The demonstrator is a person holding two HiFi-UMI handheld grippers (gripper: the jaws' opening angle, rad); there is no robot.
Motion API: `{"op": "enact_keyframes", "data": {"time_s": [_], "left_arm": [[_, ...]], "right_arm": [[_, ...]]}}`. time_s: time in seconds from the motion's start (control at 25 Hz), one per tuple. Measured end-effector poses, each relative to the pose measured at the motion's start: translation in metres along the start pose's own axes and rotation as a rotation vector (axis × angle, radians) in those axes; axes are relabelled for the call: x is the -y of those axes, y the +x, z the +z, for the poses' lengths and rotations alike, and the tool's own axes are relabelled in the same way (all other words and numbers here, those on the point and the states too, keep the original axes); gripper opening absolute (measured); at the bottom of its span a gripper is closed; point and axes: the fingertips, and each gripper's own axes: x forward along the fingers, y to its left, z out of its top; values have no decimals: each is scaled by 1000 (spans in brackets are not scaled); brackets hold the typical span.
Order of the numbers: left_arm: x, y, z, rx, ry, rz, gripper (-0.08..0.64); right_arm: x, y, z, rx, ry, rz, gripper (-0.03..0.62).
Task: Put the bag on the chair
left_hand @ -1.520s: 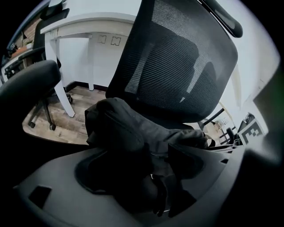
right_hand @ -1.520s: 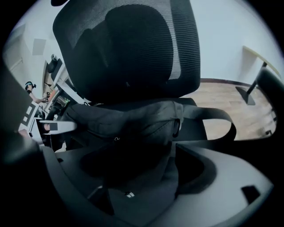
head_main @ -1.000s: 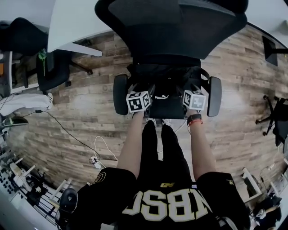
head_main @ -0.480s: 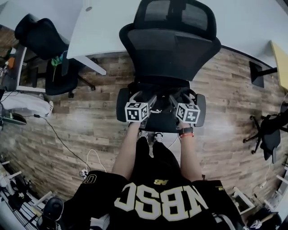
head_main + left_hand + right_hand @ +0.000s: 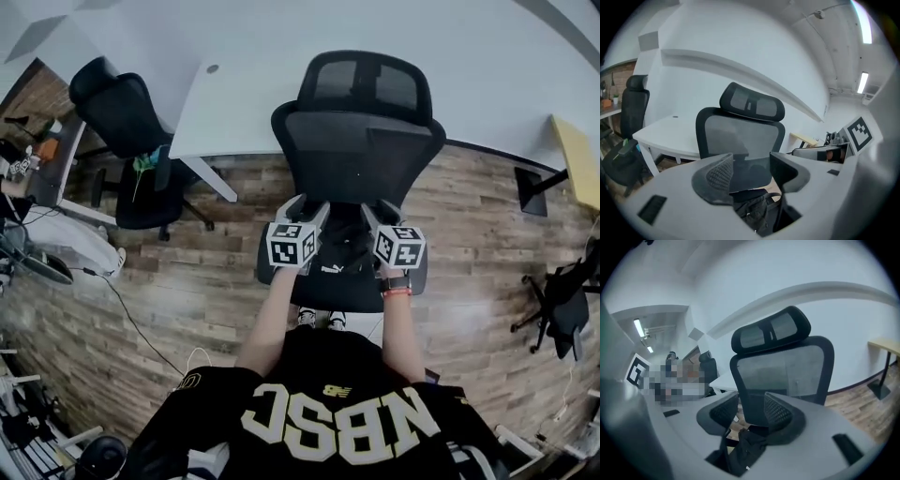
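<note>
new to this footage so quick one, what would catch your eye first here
A large black mesh office chair fills the middle of the head view, standing in front of a white desk. A black bag lies on its seat, flanked by the left gripper and the right gripper. Both pairs of jaws have just been closing but stand apart, with nothing pinched between them.

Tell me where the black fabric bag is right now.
Head view, centre: the black fabric bag lies on the seat of the black mesh office chair, just in front of its backrest, with the white desk behind the chair.
</note>
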Motion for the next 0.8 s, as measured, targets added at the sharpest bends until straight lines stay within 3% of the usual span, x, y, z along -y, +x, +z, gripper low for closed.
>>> {"op": "enact_keyframes", "data": {"time_s": [0.24,0.44,0.64,0.8], "left_arm": [[7,-7,65,122,72,6,152],[10,-15,115,244,125,19,103],[13,-29,150,351,164,41,40],[18,-32,160,370,197,40,15]], "right_arm": [[-14,-9,70,134,-120,4,137],[-22,-21,116,238,-205,-20,97],[-28,-33,146,314,-224,-22,43],[-29,-36,154,344,-209,-3,14]]}}
